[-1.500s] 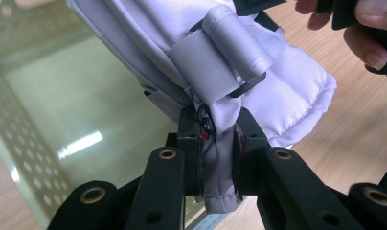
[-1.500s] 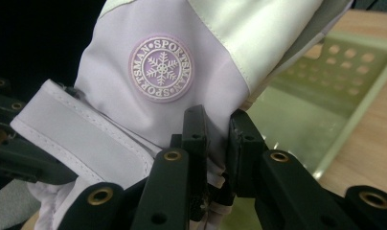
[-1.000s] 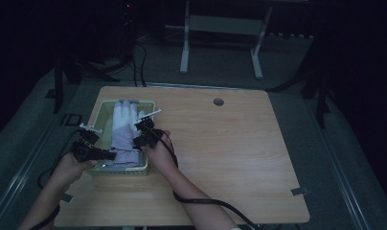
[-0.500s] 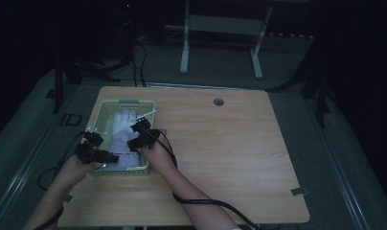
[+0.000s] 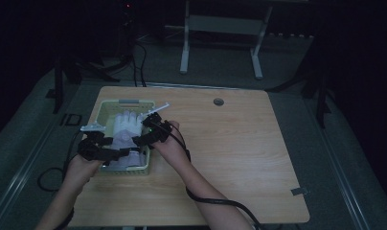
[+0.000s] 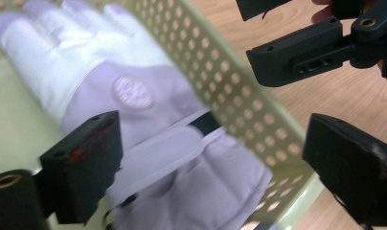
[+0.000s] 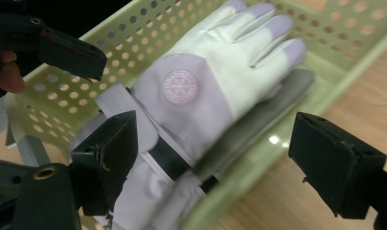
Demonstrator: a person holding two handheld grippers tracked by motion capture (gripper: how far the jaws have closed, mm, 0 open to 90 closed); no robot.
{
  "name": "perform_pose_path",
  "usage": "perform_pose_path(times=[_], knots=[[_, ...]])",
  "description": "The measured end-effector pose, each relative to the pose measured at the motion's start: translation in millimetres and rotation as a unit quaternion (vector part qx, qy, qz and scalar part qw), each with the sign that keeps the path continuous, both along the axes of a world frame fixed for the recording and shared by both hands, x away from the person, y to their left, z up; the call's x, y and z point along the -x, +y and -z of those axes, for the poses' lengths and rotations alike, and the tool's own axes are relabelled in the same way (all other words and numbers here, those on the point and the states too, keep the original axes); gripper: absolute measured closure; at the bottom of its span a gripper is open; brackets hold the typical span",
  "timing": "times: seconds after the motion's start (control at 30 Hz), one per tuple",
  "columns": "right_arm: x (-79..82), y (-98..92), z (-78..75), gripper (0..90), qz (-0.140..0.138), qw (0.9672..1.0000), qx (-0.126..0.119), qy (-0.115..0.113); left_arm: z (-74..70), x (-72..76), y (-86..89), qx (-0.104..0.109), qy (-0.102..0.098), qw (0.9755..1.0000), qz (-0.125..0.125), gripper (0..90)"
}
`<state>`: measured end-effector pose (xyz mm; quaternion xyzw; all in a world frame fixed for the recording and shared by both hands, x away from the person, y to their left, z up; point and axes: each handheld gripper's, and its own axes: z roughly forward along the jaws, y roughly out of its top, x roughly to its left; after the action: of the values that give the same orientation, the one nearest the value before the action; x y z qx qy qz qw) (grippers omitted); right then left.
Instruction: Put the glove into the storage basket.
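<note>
Both the left gripper (image 5: 119, 154) and right gripper (image 5: 140, 140) have just been opening, nothing between jaws; glove (image 7: 191, 96) in basket (image 5: 107, 107) at tabletop's left edge. Risk: jaw snags basket wall.

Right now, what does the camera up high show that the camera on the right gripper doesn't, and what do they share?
High view alone: the whole wooden table, its round grey grommet and both forearms. Right gripper view alone: the round embossed badge on the glove and a grey layer under it. Both: the white and lilac padded glove lying in the pale green perforated plastic basket, with the right gripper open above it.
</note>
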<state>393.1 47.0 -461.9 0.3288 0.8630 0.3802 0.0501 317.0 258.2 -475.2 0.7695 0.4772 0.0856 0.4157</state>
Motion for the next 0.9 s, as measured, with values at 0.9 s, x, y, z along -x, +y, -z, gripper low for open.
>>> perform_pose_path(times=[0.9], knots=[[5.1,-107.5,1.0,15.0,0.019,0.9992,0.015,-0.031,4.4,15.2,-101.3,-0.011,-0.07,0.9961,0.053,3.6]])
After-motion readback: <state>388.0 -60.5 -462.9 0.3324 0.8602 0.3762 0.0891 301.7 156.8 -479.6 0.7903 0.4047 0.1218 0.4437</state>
